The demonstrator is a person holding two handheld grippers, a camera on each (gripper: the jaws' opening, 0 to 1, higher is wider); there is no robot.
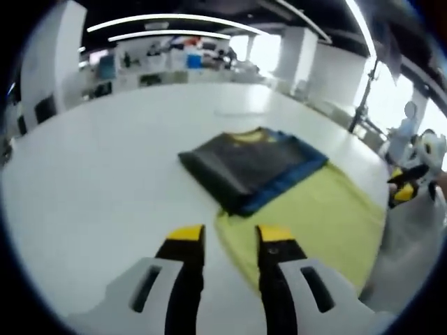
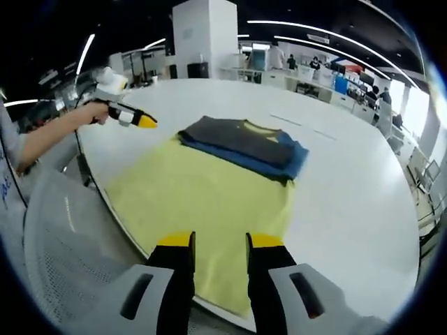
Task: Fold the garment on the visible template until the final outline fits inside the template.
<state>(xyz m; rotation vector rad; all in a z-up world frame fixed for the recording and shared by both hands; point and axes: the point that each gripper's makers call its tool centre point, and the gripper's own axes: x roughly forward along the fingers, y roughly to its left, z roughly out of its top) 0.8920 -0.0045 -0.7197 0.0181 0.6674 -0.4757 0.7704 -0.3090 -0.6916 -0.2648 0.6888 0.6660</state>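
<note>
Yellow template [image 2: 202, 202], folded garment [image 2: 241, 145] beyond gripper [image 2: 218, 241]

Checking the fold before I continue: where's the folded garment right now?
The folded garment lies on the far end of the yellow template, on the white table, ahead of both tools.

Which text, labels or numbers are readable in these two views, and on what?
None readable.
Folded garment: dark grey over blue with a yellow patch at the neckline, no legible print or tag.
Yellow template sheet: plain, unmarked.
Left gripper and right gripper: yellow tips, no visible markings.
Person's sleeve: a blue mark at the view's edge, too cut off and blurred to read.
Background shelves and bins: too small and blurred.
</note>
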